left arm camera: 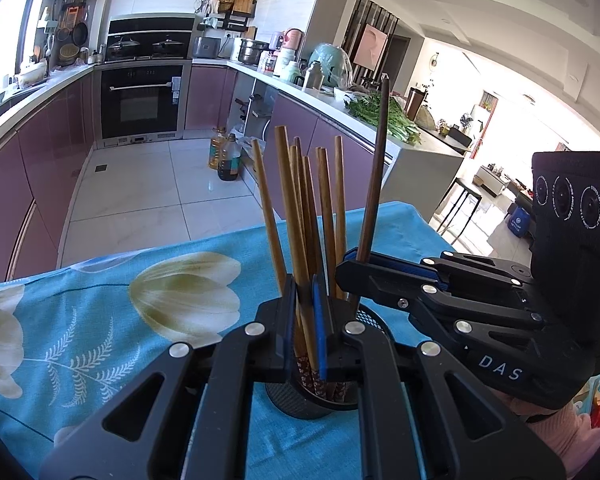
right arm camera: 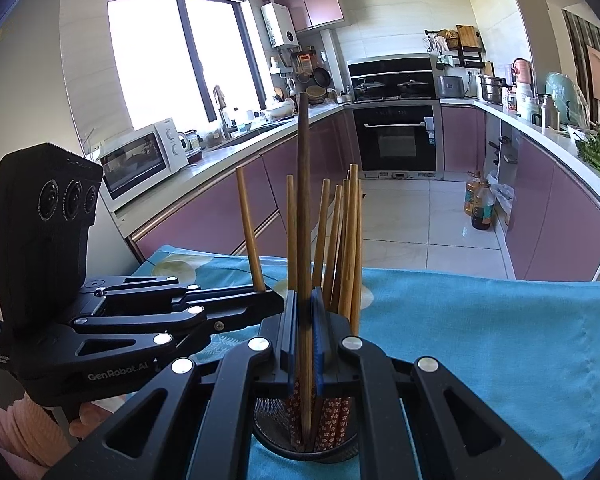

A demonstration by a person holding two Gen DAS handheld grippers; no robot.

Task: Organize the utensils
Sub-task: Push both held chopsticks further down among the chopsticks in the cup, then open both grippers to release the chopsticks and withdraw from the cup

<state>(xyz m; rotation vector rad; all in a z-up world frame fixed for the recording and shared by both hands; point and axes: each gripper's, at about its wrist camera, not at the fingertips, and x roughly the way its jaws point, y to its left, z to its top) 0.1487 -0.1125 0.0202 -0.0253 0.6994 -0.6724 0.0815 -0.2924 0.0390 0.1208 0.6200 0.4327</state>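
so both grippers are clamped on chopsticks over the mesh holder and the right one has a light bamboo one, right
Not quite: the right gripper is shut on a dark brown chopstick, not light bamboo, as the right wrist view shows. The left gripper does clamp light ones over the mesh holder.

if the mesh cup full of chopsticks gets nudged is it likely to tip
Probably yes. The chopsticks stand far taller than the mesh cup, so the load looks top-heavy. The cup looks light, and the blue cloth under it may slide or bunch.

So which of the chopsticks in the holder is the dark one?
The dark chopstick pinched by the right gripper. It stands taller and browner than the light chopsticks beside it in the holder.
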